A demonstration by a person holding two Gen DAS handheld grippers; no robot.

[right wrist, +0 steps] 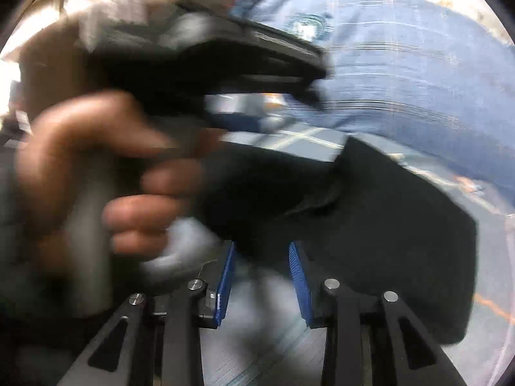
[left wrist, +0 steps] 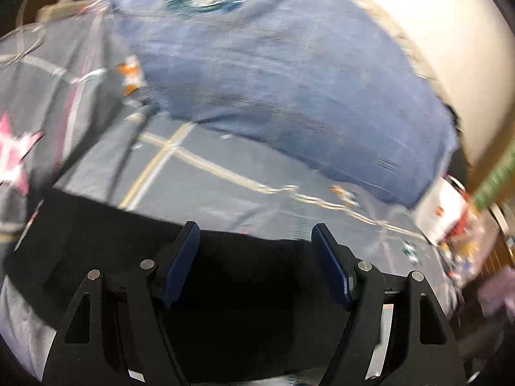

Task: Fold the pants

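The black pants (left wrist: 96,231) lie flat on a grey patterned bed sheet (left wrist: 209,189), filling the lower part of the left wrist view. My left gripper (left wrist: 256,228) is open just above them, its blue pads wide apart and pressing on nothing. In the right wrist view the pants (right wrist: 386,225) form a dark folded slab with a crease near the middle. My right gripper (right wrist: 261,247) is open at their near edge; its pads stand apart and no cloth is pinched between them. A person's hand (right wrist: 96,160) holds the left gripper's handle at the left of that view. Both pictures are blurred.
A large blue pillow (left wrist: 289,80) with a round emblem lies across the bed beyond the pants, and is also visible as the blue pillow (right wrist: 418,80). A white packet (left wrist: 444,212) and small clutter sit at the bed's right edge. A cream wall (left wrist: 418,16) stands behind.
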